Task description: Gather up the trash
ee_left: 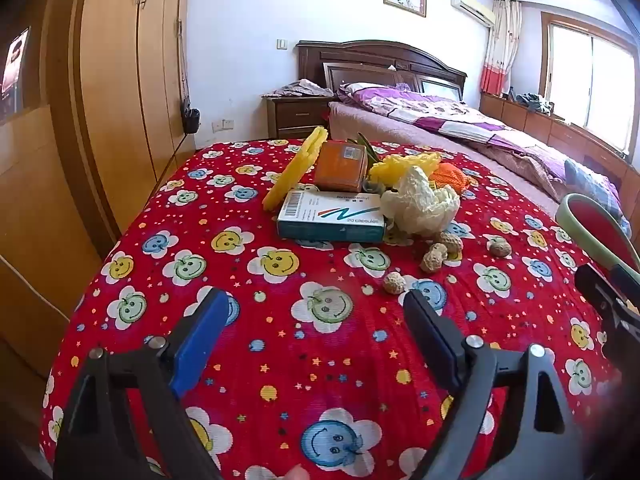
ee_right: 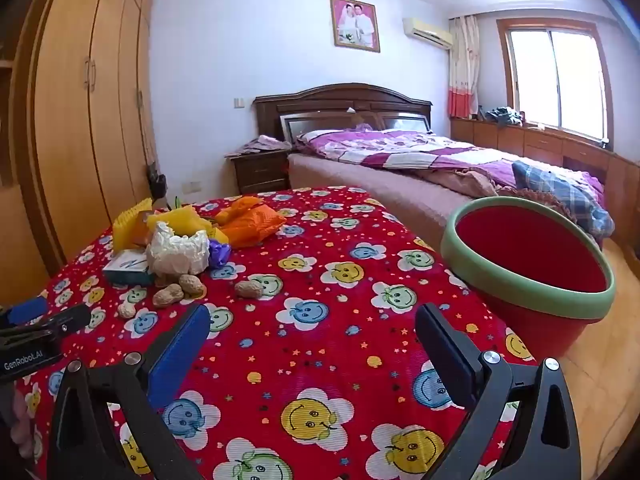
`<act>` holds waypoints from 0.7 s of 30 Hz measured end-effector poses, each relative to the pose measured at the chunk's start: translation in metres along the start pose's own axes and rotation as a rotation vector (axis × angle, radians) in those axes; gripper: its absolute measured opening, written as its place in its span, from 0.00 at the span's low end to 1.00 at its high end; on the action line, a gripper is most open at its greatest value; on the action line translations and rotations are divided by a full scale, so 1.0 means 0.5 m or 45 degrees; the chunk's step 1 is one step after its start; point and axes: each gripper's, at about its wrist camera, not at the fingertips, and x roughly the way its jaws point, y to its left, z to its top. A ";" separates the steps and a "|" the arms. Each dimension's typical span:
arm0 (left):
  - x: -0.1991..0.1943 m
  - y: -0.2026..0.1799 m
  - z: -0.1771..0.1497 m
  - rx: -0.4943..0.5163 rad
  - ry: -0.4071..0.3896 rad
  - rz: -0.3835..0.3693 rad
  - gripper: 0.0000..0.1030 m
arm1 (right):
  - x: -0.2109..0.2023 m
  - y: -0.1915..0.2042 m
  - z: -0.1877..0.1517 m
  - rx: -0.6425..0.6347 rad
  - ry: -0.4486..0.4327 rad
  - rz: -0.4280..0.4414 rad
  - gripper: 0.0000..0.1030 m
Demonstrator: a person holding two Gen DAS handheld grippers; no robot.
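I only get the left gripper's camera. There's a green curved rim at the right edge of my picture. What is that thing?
Observer: A red bin with a green rim, standing at the table's right edge.
Operator: Anything inside it?
Observer: The part of its inside that shows is bare red; the bottom is hidden.
Operator: Behind the white crumpled wrapper I see a bit of orange. What is it?
Observer: A crumpled orange bag, lying on the tablecloth behind the pile.
Operator: And the other gripper?
Observer: The right gripper is open, holding nothing.
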 end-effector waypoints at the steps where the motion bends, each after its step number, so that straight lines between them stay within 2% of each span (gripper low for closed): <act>1: -0.001 0.001 0.000 0.002 -0.002 -0.002 0.87 | 0.000 0.000 0.000 0.000 0.002 -0.001 0.99; 21: -0.001 -0.005 -0.005 0.008 0.012 0.009 0.87 | 0.004 0.002 0.000 -0.002 0.011 -0.003 0.99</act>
